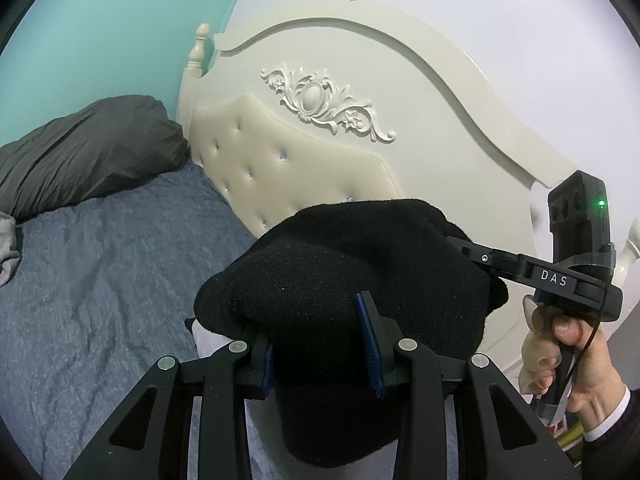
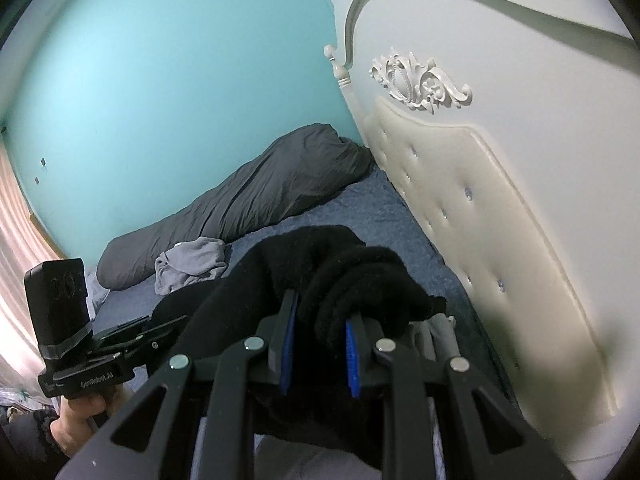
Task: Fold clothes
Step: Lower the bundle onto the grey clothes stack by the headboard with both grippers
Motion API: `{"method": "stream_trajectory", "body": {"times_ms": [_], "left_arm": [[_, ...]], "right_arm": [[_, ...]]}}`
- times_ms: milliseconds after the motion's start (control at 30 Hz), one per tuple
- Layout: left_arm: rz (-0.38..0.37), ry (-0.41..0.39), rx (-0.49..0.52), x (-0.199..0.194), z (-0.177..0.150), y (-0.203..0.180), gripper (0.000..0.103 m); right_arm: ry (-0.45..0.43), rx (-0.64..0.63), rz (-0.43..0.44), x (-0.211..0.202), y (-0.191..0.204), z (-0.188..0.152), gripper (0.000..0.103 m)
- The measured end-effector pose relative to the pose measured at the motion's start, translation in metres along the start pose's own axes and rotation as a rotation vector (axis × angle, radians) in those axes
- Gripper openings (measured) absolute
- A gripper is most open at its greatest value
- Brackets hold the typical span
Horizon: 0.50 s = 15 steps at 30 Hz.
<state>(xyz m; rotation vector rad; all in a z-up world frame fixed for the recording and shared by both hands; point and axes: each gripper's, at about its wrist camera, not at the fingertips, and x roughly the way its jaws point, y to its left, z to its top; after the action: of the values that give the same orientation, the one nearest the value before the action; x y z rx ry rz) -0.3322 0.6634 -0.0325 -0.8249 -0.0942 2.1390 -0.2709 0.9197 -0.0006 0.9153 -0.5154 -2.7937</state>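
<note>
A black fleece garment (image 1: pixel 340 264) hangs bunched between both grippers above the bed. In the left wrist view my left gripper (image 1: pixel 316 332) is shut on a thick fold of it, its blue pads (image 1: pixel 370 344) pressed into the cloth. My right gripper (image 1: pixel 464 246) comes in from the right, held by a hand, its tips buried in the same garment. In the right wrist view the right gripper (image 2: pixel 320 324) is shut on a rolled edge of the black garment (image 2: pixel 352 280). The left gripper (image 2: pixel 160 326) grips the cloth's far left end.
The bed's blue-grey sheet (image 1: pixel 100 280) lies below. A dark grey pillow (image 2: pixel 260 200) rests against the turquoise wall, with a crumpled light grey garment (image 2: pixel 192 264) in front of it. The cream tufted headboard (image 1: pixel 288 168) stands close behind the cloth. Pale cloth (image 2: pixel 440 332) shows under the black garment.
</note>
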Motion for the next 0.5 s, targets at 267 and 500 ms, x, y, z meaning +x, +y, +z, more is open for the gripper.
{"method": "stream_trajectory", "body": {"times_ms": [267,500], "left_arm": [[0.011,0.001,0.007,0.019,-0.018,0.004,0.038],[0.007,0.055,0.014,0.038,-0.043,0.003,0.038]], "right_arm": [[0.009,0.003,-0.007,0.013,-0.013,-0.011,0.020],[0.058,0.023,-0.020,0.022,-0.032,-0.038,0.020]]}}
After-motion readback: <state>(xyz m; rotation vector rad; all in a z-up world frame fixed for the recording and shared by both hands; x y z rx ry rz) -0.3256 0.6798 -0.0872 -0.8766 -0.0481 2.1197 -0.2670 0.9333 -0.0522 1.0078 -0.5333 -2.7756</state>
